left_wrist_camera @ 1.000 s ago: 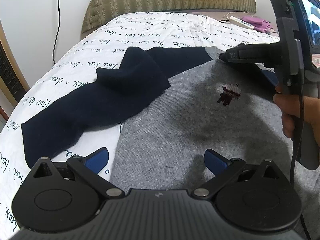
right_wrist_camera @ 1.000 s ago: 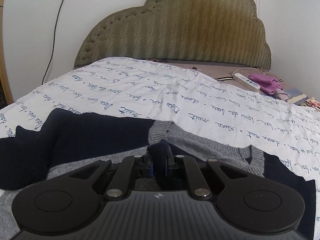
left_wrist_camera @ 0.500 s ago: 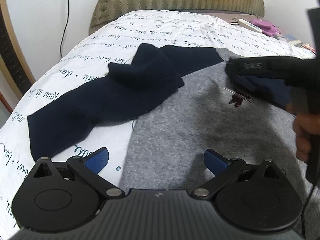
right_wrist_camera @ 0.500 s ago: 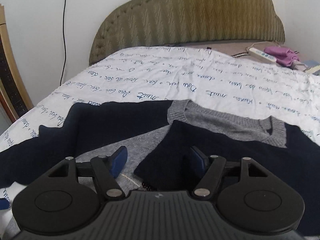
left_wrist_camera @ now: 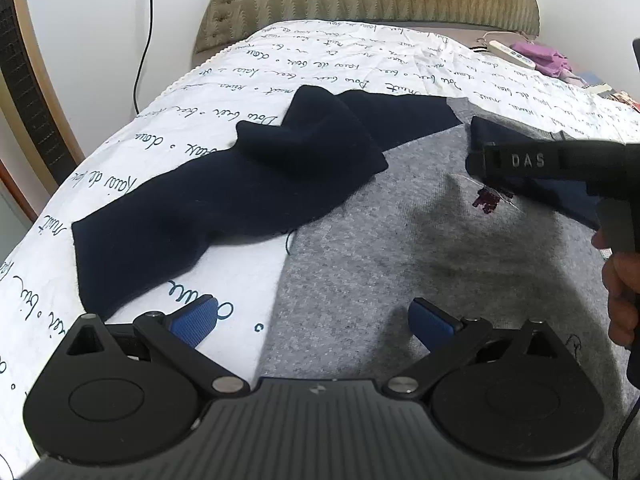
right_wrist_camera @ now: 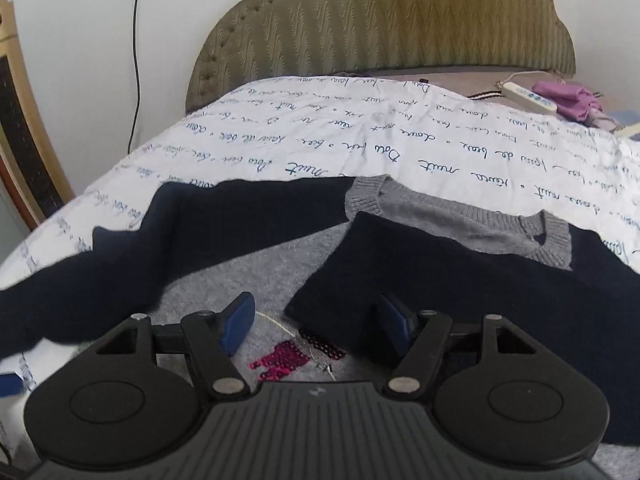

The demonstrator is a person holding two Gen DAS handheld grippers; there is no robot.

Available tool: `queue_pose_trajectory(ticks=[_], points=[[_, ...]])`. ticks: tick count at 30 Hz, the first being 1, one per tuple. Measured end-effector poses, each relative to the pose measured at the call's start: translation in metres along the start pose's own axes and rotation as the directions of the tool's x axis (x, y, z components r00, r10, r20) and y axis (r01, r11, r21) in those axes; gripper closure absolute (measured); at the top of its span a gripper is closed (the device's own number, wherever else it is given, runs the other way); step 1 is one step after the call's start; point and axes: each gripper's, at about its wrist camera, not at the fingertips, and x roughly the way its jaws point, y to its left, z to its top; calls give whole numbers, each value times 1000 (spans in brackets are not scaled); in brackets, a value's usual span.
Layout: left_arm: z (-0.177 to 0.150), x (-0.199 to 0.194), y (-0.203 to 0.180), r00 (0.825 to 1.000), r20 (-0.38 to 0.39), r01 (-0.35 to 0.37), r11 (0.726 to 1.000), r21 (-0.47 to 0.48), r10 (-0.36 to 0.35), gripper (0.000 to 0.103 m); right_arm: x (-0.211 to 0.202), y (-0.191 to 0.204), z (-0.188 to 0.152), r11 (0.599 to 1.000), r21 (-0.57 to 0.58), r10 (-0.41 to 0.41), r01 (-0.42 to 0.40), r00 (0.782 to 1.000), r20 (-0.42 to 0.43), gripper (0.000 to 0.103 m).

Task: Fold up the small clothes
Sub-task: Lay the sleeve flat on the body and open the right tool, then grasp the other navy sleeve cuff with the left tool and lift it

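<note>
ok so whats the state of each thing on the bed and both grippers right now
grey knit sweater with navy sleeves: flat, front up
right navy sleeve: folded across chest, released
left navy sleeve: spread out, bunched
left gripper: open, empty
right gripper: open, just released

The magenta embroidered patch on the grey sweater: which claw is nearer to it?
Right. The right claw hangs open directly over the patch, beside the folded navy sleeve. The left claw sits open at the sweater's lower edge.
</note>
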Motion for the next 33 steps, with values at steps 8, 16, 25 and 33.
queue_pose_trajectory(ticks=[8, 16, 25, 33], points=[[-3, -7, 31, 999, 16, -42, 989, -140, 44, 0, -26, 19, -6, 997, -75, 36, -28, 994, 100, 35], [-16, -3, 120, 999, -36, -34, 871, -490, 18, 1, -61, 112, -37, 842, -539, 214, -40, 940, 265, 35], [-26, 5, 163, 975, 175, 222, 526, -821, -137, 1, -60, 141, -59, 796, -604, 233, -50, 945, 229, 35], [-16, 25, 177, 960, 269, 278, 357, -892, -75, 24, -65, 123, -59, 833, -553, 188, -18, 949, 253, 23]])
